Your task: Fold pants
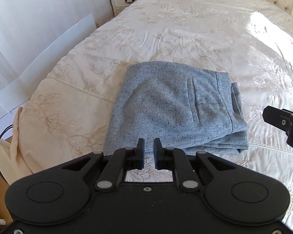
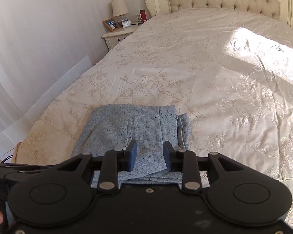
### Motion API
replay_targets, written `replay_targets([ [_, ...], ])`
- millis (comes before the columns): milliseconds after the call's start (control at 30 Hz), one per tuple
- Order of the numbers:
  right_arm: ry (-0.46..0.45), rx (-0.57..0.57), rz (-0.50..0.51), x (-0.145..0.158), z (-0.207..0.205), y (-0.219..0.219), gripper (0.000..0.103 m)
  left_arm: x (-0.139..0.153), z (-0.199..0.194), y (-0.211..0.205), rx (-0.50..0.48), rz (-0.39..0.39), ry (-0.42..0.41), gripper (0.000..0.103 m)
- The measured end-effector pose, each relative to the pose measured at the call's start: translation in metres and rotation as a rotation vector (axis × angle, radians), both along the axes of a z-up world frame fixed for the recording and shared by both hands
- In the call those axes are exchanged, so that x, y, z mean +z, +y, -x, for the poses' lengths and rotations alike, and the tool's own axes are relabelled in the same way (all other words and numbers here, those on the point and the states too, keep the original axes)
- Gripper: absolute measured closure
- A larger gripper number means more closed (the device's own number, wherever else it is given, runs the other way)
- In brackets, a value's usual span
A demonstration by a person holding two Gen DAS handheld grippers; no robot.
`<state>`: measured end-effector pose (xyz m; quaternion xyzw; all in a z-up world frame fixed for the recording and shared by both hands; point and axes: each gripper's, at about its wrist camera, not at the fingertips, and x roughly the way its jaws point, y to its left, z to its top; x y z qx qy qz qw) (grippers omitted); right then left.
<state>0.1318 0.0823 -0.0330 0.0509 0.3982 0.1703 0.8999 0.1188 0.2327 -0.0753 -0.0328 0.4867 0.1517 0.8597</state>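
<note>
1. Left wrist view: the grey speckled pants point(image 1: 171, 107) lie folded into a compact stack near the foot of the bed point(image 1: 185, 29), on the cream embroidered cover. The left gripper point(image 1: 148, 148) hangs above the stack's near edge, its jaws narrow with nothing between them. The tip of the right gripper point(image 1: 283, 122) shows at the right edge, off the cloth.

2. Right wrist view: the right gripper point(image 2: 150, 154) hovers over the near right part of the pants point(image 2: 127, 130), its jaws fairly wide and empty, the cloth lying below them.

3. Judgement: the fold looks done or nearly so. The under layers stick out along the right edge, so a good finish would press or tuck that edge flush.

4. Lift both grippers straight clear so neither finger snags the top layer.
</note>
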Motion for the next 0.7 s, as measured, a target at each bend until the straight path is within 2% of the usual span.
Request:
replay_targets([
  [367,-0.043,0.026,0.004,0.017,0.033,0.001,0.07,0.009,0.026,-0.009,0.008,0.003,-0.004,0.084],
  [700,-0.048,0.03,0.008,0.021,0.045,0.001,0.07,0.011,0.038,-0.01,0.013,-0.001,-0.003,0.084],
])
